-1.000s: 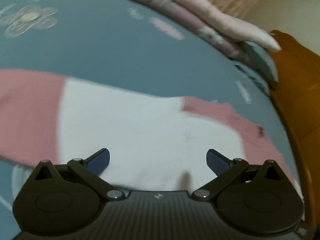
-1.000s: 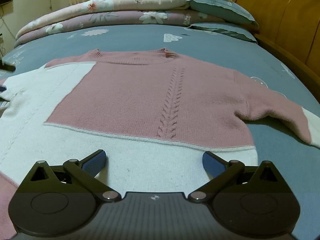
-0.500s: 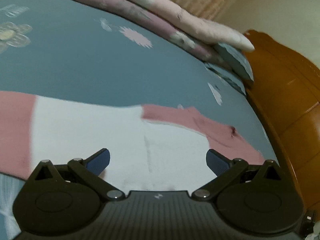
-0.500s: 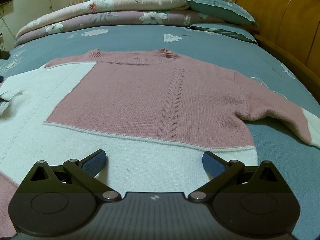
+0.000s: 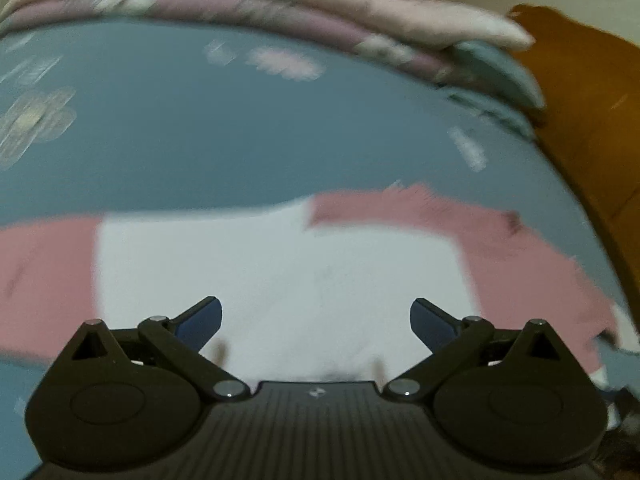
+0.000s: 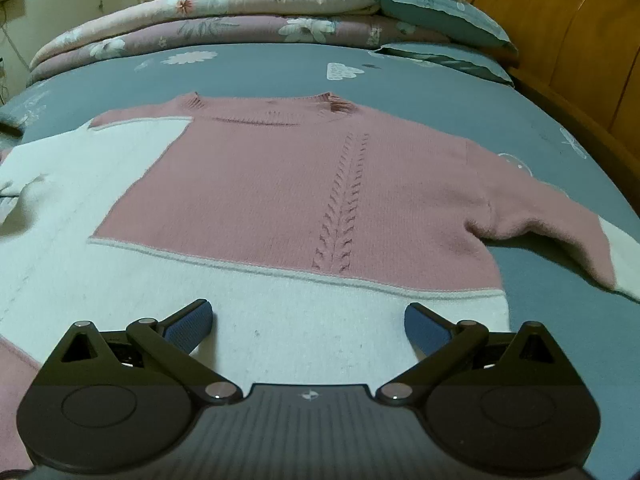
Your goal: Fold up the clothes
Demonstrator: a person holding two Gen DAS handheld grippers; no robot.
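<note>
Sweater (image 6: 280, 200) unmoved; left view shifted sideways.

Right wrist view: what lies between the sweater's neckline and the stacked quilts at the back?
Only bare blue bedsheet with flower and cloud prints lies between the sweater neckline and the folded quilts. The right wrist view shows this clearly.

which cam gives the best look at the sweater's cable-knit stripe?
Right wrist. It is sharp there, and the cable-knit stripe runs down the pink panel of the sweater, fully in frame beyond the open right gripper. The left wrist view is motion-blurred and shows only white and pink cloth ahead of the open left gripper; no stripe visible.
</note>
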